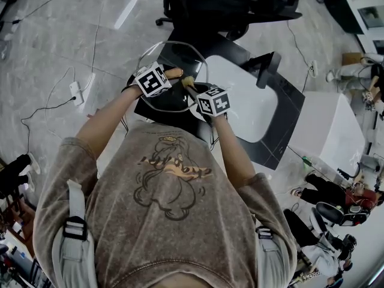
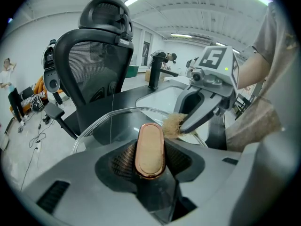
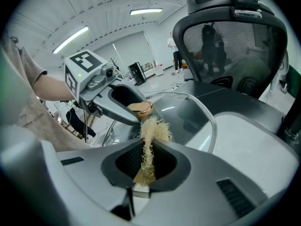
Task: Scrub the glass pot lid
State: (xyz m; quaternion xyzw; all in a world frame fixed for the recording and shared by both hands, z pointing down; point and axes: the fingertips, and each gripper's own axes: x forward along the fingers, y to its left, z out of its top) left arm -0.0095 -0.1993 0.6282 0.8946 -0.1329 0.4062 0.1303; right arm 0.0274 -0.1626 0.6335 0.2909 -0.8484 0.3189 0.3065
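The glass pot lid (image 2: 111, 116) is held up in the air by its copper-coloured knob (image 2: 150, 149), with my left gripper (image 2: 150, 142) shut on that knob. My right gripper (image 3: 149, 142) is shut on a tan fibrous scrubber (image 3: 151, 132). The tuft of the scrubber (image 2: 173, 125) touches the lid's glass right beside the knob (image 3: 139, 108). In the head view both grippers meet in front of the person's chest, the left gripper (image 1: 170, 75) and the right gripper (image 1: 193, 90) close together over the lid (image 1: 197, 55).
Below the lid lies a black table (image 1: 287, 110) with a white basin (image 1: 249, 104) and a black faucet (image 2: 154, 70). A black office chair (image 2: 94, 69) stands just beyond. Cables and a power strip (image 1: 76, 92) lie on the floor at left. People sit at the far right (image 1: 327, 200).
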